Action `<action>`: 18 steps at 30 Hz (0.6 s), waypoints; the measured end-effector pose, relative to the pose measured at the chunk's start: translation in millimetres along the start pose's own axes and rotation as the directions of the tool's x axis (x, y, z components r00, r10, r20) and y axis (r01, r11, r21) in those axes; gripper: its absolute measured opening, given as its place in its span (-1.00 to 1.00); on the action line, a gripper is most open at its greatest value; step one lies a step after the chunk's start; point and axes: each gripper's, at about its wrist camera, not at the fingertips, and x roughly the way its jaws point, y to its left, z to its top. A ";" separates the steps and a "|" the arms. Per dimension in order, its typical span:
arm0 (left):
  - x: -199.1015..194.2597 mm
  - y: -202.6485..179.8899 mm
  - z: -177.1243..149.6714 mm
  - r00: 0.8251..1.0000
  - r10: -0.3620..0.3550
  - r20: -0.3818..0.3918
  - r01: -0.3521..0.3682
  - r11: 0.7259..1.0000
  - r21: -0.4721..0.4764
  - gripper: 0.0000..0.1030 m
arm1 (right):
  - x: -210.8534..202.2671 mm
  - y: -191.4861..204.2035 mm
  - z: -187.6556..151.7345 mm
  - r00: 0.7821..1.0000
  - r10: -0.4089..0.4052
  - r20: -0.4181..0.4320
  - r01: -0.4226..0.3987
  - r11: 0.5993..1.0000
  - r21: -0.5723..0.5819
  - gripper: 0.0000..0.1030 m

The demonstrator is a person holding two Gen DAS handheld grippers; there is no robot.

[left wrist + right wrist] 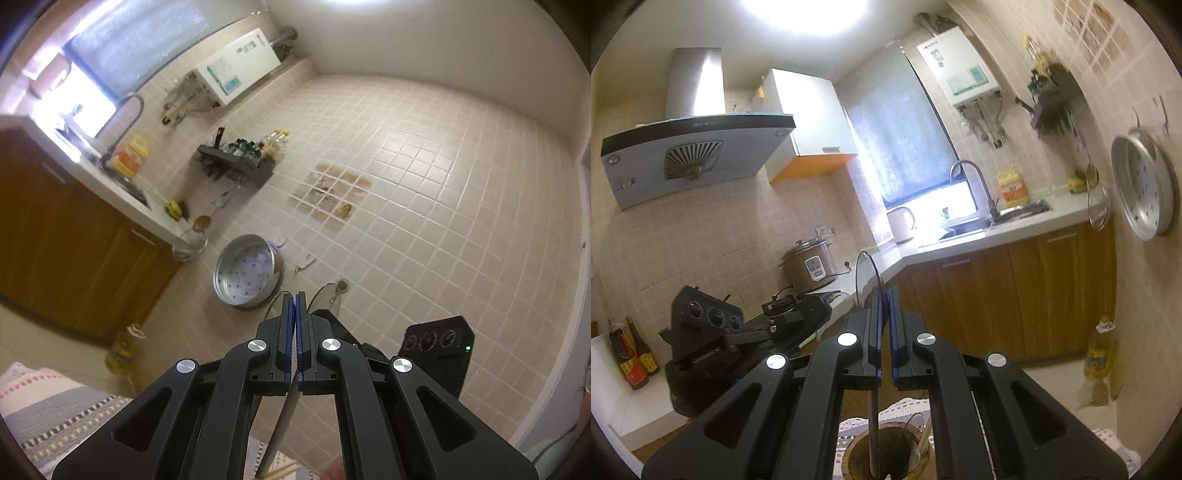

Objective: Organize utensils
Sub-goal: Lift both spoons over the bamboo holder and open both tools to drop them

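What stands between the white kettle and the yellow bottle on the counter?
The curved faucet and the sink stand between them; the right wrist view shows it.

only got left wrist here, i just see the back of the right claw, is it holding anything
Observer: Yes. The right claw is shut on a thin metal utensil.
Operator: what's under it
Observer: A round wooden utensil holder sits directly below the claw.
Operator: is the utensil in the holder
Observer: Its lower end hangs within the holder's mouth. I can't tell if it is inside or just above.
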 end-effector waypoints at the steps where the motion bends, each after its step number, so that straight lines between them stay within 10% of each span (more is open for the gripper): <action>1: -0.3 6.3 -1.8 1.000 -0.010 -0.002 0.010 1.000 -0.010 -1.00 | 2.7 -2.7 -2.9 1.000 -0.008 0.002 0.008 1.000 0.003 -0.96; 18: -13.0 42.0 -14.7 0.994 0.108 0.029 -0.107 0.993 -0.050 -1.00 | 8.7 6.0 -38.2 0.997 -0.079 0.018 0.080 0.995 -0.064 -0.96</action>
